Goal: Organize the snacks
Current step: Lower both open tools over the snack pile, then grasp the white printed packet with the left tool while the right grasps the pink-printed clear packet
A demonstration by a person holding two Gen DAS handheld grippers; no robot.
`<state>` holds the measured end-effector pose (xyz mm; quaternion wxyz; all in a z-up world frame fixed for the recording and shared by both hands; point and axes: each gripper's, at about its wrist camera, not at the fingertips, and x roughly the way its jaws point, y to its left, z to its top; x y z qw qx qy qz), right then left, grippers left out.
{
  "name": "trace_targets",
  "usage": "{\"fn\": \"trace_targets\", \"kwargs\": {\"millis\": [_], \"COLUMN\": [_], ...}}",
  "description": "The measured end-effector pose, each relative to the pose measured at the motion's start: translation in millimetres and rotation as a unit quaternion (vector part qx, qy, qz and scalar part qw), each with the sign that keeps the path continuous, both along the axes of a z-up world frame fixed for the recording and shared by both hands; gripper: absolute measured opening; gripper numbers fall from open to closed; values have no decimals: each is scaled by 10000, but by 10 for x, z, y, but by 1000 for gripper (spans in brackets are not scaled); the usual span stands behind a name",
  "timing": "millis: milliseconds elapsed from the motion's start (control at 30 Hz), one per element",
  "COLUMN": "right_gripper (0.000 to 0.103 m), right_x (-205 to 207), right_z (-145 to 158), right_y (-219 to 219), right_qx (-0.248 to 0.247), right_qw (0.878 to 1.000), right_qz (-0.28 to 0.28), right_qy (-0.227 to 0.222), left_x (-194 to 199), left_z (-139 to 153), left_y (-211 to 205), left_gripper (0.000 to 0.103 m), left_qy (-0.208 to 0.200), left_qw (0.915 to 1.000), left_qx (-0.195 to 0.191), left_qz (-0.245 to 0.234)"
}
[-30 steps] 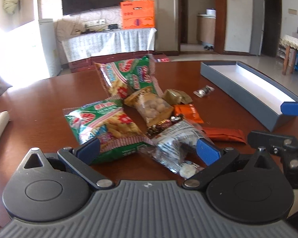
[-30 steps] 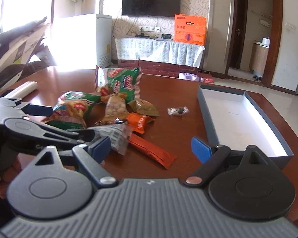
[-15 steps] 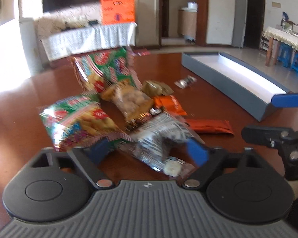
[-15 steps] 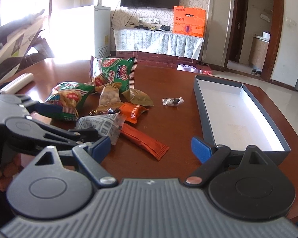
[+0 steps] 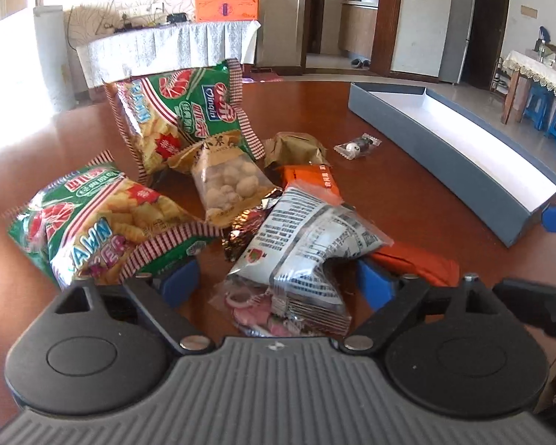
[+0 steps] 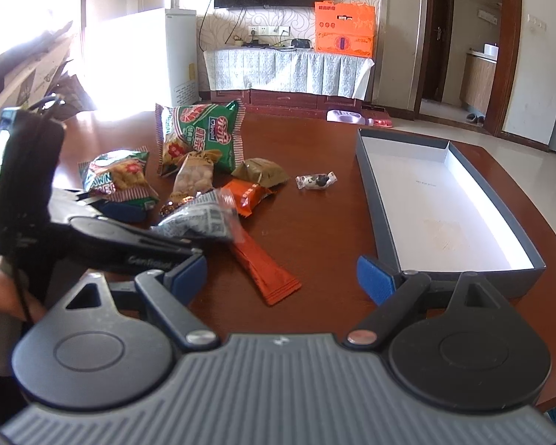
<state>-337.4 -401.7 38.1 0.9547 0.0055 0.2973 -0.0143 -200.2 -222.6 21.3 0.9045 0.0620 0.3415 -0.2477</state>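
Reaching into the near edge of the snack pile with the left gripper (image 5: 278,282), blue pads spread wide on either side of a grey-and-white printed packet (image 5: 307,237), not clamping it (whether the pads are touching the wrapper: cannot tell). Lying in the middle of the brown table (image 6: 315,222), that packet, overlapping a long orange-red stick pack (image 6: 267,267) on its right and a crinkled dark foil wrapper (image 5: 244,226) on its left. Sitting to the left and near, a green prawn-cracker bag (image 5: 103,222); standing tilted farther back, a second green prawn-cracker bag (image 5: 181,118), with a clear bag of pale round snacks (image 5: 228,181) leaning against its front. Resting just right of that clear bag, an olive-gold pouch (image 5: 296,148) and, nearer, a small orange packet (image 5: 311,181). Lying alone between the pile and the box, a small wrapped candy (image 6: 315,181). Stretching along the right side of the table, well apart from the pile, an open grey box (image 6: 374,200) with a white interior holding no snacks. Hovering near the box's near corner, the right gripper (image 6: 281,278), fingers released and wide apart, gripping nothing, with the stick pack's near end lying between them on the table.
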Motion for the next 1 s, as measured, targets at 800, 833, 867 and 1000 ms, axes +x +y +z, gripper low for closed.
{"fn": "trace_targets", "kwargs": {"millis": [800, 833, 867, 1000], "right_gripper": [68, 68, 67, 63], "right_x": [283, 303, 314, 353], "right_z": [-282, -293, -305, -344], "right_y": [653, 668, 697, 821], "right_qx": [-259, -237, -246, -375], "right_qw": [9933, 9926, 9918, 9881], "right_qz": [1100, 1162, 1220, 1454], "right_qy": [244, 262, 289, 342], "left_x": [109, 117, 125, 165], "left_z": [6, -2, -2, -39], "left_y": [523, 517, 516, 480], "left_gripper": [67, 67, 68, 73], "left_qy": [23, 31, 49, 116], "left_qw": [9975, 9975, 9975, 9975], "left_qx": [-45, -49, -70, -78], "left_qz": [710, 705, 696, 696]}}
